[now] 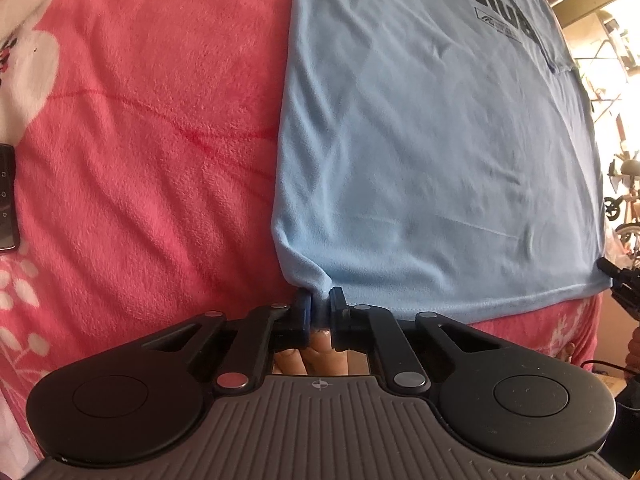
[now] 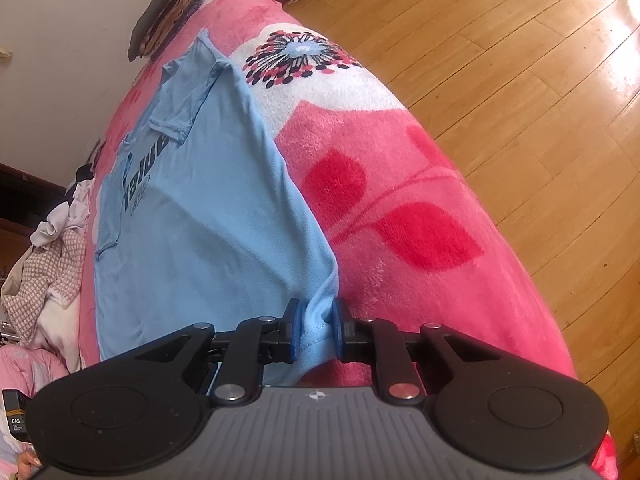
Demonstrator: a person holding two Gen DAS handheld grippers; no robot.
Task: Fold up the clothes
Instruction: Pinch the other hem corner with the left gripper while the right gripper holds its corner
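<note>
T-shirt (image 1: pixel 432 152) flat on bed (image 1: pixel 140 140); left gripper (image 1: pixel 319 312) and right gripper (image 2: pixel 316 328) each clenched on a hem corner. Next I'd lift both evenly, fold toward collar.

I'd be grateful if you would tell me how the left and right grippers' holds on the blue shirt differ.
The left gripper pinches a small bunched tuft at one hem corner; the right gripper straddles a wider flat band at the other corner. The left jaws stand nearly together; the right jaws sit further apart. Both hold the same blue shirt, spread on the pink blanket.
</note>
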